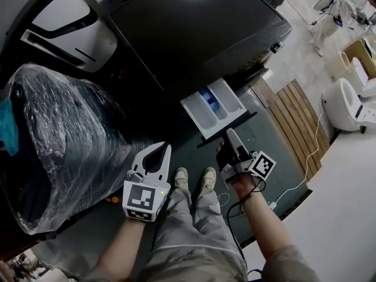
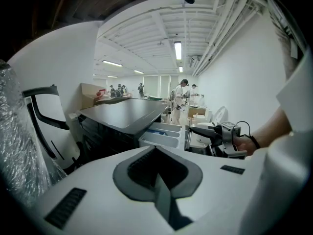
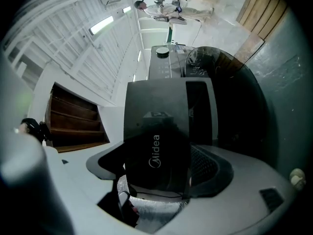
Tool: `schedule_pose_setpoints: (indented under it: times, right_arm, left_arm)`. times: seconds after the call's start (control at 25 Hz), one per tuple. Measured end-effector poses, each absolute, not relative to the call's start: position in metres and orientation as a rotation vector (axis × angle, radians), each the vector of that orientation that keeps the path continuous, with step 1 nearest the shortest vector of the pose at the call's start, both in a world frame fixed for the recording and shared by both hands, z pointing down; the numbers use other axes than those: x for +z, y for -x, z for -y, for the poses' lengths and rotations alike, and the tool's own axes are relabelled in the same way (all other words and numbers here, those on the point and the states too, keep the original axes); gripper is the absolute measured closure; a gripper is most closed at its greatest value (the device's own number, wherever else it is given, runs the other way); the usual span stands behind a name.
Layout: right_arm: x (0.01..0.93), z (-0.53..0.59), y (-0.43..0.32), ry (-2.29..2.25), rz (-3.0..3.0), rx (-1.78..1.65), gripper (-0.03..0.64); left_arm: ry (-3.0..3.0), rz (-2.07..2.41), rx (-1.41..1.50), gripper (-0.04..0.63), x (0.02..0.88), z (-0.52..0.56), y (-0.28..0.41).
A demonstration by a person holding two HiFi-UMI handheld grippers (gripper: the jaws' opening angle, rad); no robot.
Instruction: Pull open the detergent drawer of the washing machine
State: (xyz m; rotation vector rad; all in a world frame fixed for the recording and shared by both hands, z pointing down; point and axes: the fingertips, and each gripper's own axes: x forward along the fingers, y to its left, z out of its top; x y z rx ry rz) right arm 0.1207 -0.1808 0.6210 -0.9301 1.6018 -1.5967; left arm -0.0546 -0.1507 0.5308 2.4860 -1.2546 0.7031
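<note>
The dark washing machine (image 1: 194, 28) stands in front of me, seen from above. Its white detergent drawer (image 1: 214, 106), with a blue compartment, is pulled well out towards me. My right gripper (image 1: 230, 138) is at the drawer's dark front panel (image 3: 156, 116), which bears the word Midea. In the right gripper view the panel sits between the jaws, and the gripper (image 3: 156, 151) is shut on it. My left gripper (image 1: 157, 154) hangs to the left of the drawer and lower, touching nothing, with its fingertips together. From the left gripper (image 2: 159, 168) I see the drawer (image 2: 161, 133) and the right gripper (image 2: 205, 130).
A bulky plastic-wrapped object (image 1: 64, 134) fills the left side, close to my left gripper. A white appliance (image 1: 64, 22) stands behind it. Wooden slats (image 1: 299, 122), a white cable (image 1: 317, 140) and a white fixture (image 1: 346, 104) lie right. My shoes (image 1: 194, 180) are just below the drawer.
</note>
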Motion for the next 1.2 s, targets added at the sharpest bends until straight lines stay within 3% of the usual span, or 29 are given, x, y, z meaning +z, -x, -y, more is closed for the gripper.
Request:
schedule_pose_setpoints:
  times: [0.68,1.2]
  right_arm:
    - [0.618,0.172,-0.123,0.977,-1.634,-1.627,0.202]
    - [0.534,0.18,-0.138,1.169,-1.967,-1.4,0.202]
  left_arm:
    - [-2.513,1.279,0.697,0.58,0.509,0.142,0.048]
    - [-2.552,1.325,0.647,0.58,0.469,0.15,0.056]
